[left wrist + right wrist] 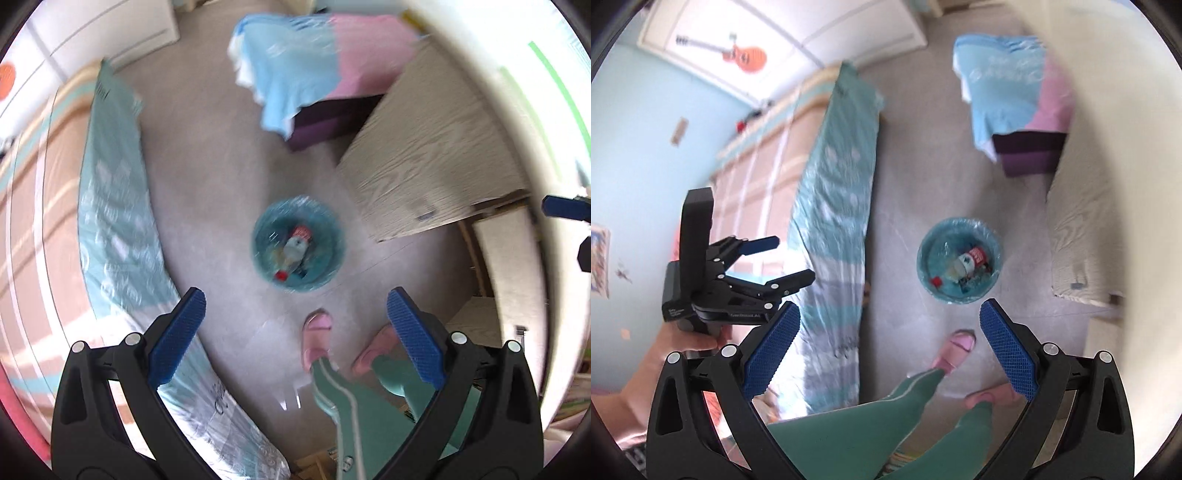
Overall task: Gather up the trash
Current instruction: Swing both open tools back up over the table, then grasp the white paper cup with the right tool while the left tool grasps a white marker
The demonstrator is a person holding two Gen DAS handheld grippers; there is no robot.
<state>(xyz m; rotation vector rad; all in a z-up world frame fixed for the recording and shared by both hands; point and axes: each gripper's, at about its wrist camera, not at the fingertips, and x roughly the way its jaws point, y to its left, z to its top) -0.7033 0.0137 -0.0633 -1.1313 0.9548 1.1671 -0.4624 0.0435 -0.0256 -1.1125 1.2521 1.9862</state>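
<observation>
A round teal trash bin (256, 240) lined with a plastic bag stands on the grey floor, also in the right wrist view (925, 254). Inside lie a clear bottle with a red cap (293, 254) (955, 271) and a red-labelled can (977, 254). My left gripper (295, 325) is open and empty, high above the bin. It also shows from the side in the right wrist view (792, 258), held in a hand. My right gripper (888, 332) is open and empty, above the floor near the bin.
A plastic-wrapped teal mattress (834, 206) stands on edge at the left. A purple box under a blue and pink cloth (317, 70) sits at the back. A pale wooden table (436, 147) is at the right. The person's feet in pink slippers (317, 336) stand near the bin.
</observation>
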